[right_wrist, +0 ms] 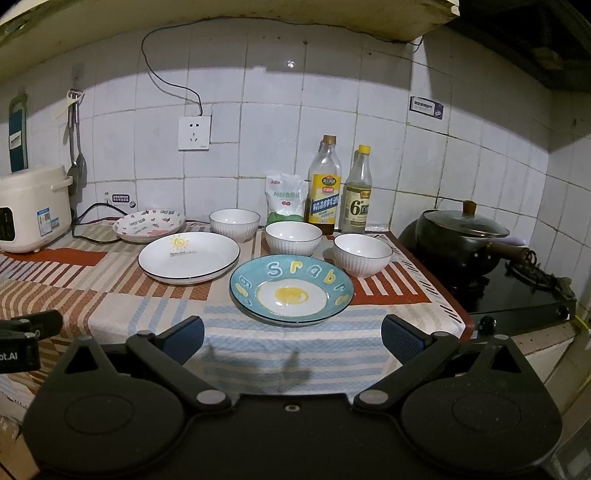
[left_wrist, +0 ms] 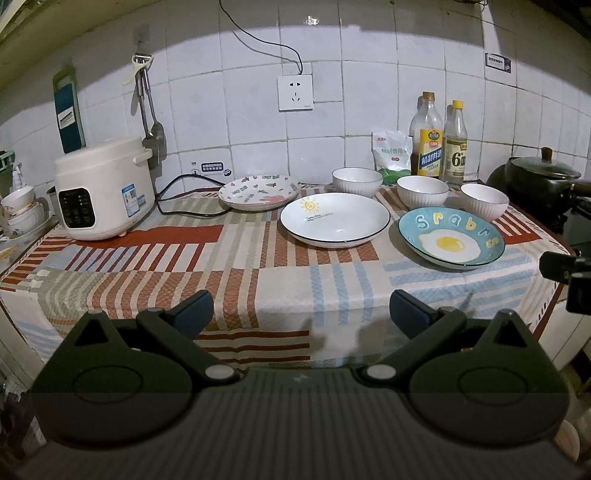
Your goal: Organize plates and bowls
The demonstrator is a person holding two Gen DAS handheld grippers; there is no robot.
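Striped cloth (left_wrist: 280,266) partly hidden by both gaping, empty claws: left claw (left_wrist: 301,314), right claw (right_wrist: 291,338).

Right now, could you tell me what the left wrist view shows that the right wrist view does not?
Only the left wrist view shows the stacked bowls left of the rice cooker. Only the right wrist view shows the black stovetop in full and the shelf overhead. Both show the egg plate, sun plate, patterned plate and three white bowls.

Front strip of the tablecloth (right_wrist: 258,354) is wide open. Further back, plates and bowls (right_wrist: 293,238) crowd together, with bottles (right_wrist: 324,184) behind, rice cooker (left_wrist: 103,188) left, pot (right_wrist: 461,236) right.
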